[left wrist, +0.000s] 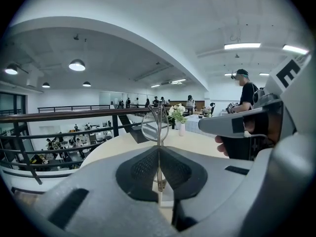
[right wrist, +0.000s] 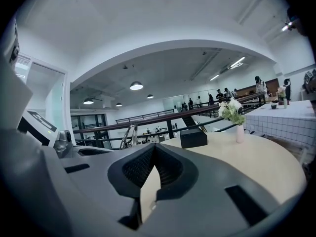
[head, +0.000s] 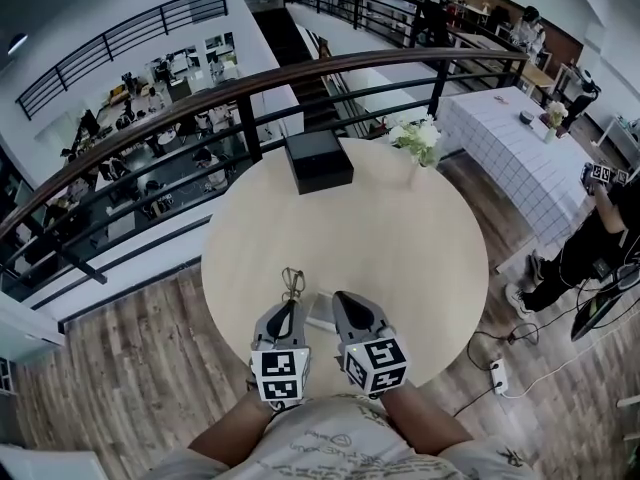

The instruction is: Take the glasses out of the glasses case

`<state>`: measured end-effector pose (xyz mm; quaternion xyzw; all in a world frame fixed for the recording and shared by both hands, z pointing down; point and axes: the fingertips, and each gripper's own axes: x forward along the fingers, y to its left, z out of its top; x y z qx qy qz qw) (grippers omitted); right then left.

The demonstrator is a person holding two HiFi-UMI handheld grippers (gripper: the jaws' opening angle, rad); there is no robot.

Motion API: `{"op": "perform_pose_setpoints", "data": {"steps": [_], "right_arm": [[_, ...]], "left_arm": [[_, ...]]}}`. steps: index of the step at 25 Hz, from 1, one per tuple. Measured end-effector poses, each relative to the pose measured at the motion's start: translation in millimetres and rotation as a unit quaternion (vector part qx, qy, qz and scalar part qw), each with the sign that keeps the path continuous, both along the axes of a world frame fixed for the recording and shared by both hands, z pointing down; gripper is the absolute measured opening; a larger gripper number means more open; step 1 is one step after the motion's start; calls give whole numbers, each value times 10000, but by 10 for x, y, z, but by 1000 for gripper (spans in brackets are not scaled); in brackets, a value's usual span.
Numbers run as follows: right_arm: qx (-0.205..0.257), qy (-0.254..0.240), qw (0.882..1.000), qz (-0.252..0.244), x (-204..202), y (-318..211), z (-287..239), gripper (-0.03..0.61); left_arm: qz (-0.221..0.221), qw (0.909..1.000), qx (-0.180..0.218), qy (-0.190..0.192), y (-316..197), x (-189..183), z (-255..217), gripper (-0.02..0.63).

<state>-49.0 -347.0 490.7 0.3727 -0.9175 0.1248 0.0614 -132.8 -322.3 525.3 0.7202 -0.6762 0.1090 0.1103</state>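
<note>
The thin wire-framed glasses are lifted over the near edge of the round table. My left gripper is shut on their folded arms, with a lens standing upright just past the jaw tips. The glasses also show to the left in the right gripper view. A pale flat glasses case lies on the table between the two grippers. My right gripper hovers beside the case. Its jaws meet at the tips, and I see nothing between them.
A black box sits at the table's far edge, and a white vase of flowers is at the far right. A dark railing runs behind the table. A person stands at right near a white-clothed table.
</note>
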Motion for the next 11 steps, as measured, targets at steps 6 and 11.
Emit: {"op": "perform_pose_setpoints", "data": {"steps": [6,11], "right_arm": [[-103,-6,9998,156,31,2,5,14],[-122,-15,9996,245,67,21,0,14]], "left_arm": [[132,9999,-81,34,7,24,3,20],[178,9998,-83,-14,23,43,-7,20]]}}
